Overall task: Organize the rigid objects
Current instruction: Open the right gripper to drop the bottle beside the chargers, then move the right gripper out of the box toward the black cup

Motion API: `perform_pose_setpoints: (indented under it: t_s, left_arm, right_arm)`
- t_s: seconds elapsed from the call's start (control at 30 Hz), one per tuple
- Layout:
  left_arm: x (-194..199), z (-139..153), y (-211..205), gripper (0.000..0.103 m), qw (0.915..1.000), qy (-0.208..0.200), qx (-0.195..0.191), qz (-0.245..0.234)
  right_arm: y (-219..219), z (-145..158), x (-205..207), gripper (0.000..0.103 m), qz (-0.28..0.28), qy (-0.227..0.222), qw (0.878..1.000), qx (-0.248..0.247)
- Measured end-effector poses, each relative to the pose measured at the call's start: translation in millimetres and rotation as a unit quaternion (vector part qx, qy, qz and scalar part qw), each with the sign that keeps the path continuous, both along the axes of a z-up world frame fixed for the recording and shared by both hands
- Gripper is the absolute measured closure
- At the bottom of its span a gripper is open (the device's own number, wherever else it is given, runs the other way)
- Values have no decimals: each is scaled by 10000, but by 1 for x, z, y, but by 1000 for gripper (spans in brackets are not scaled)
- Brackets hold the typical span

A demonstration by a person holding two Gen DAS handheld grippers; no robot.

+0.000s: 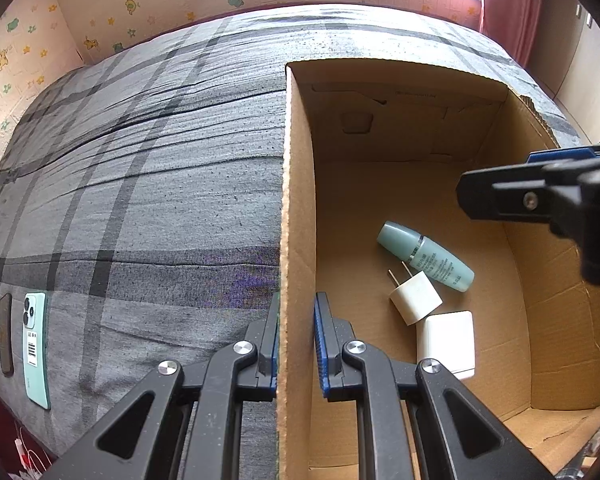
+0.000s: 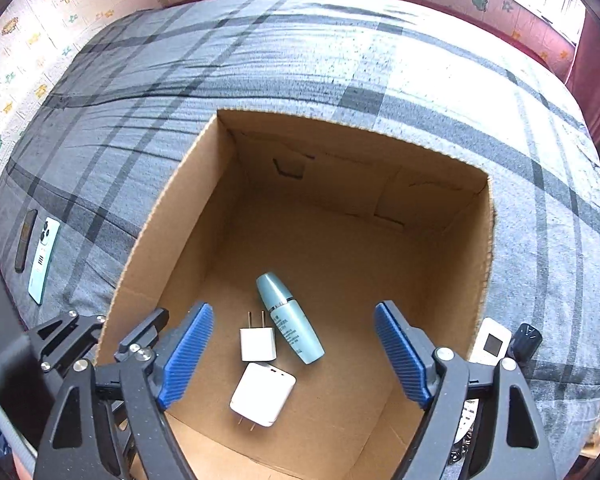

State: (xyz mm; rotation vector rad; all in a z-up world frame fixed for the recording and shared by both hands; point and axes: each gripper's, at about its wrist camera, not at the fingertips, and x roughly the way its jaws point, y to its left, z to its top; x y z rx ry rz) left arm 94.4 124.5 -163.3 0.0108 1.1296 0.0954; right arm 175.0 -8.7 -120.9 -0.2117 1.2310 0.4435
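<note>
Lying inside the cardboard box (image 2: pixel 440 280) are a teal bottle (image 2: pixel 290 318) and two white chargers (image 2: pixel 258 344) (image 2: pixel 263 399), already stowed. The box wall is clamped by the left hand-held gripper (image 1: pixel 296 344); the right hand-held gripper (image 2: pixel 294 354) hangs wide, empty. A mint phone (image 2: pixel 44 258) and a dark bar-shaped item (image 2: pixel 25 240) are left on the bed (image 2: pixel 300 60).

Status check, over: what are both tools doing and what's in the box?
Left tool shut on box wall. Right tool open, empty, above box. Bottle, two chargers inside. Phone on bed.
</note>
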Motion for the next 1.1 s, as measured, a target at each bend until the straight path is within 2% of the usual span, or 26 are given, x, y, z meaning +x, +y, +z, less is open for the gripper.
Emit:
perform_pose_setpoints:
  t_s: [0.2, 0.37, 0.73, 1.1]
  left_arm:
    - [-1, 0, -1, 88, 10000, -13, -12, 12]
    - [-1, 0, -1, 89, 10000, -13, -6, 1]
    - [-1, 1, -1, 89, 10000, -18, 4, 1]
    - [0, 0, -4, 89, 10000, -9, 48, -10]
  right_arm:
    - [7, 15, -6, 8, -114, -150, 9998, -11]
    - [-14, 19, -4, 4, -237, -194, 9995, 17]
    - [-76, 30, 6, 0, -702, -369, 9968, -38]
    - [-142, 13, 24, 0, -1423, -334, 9889, -283]
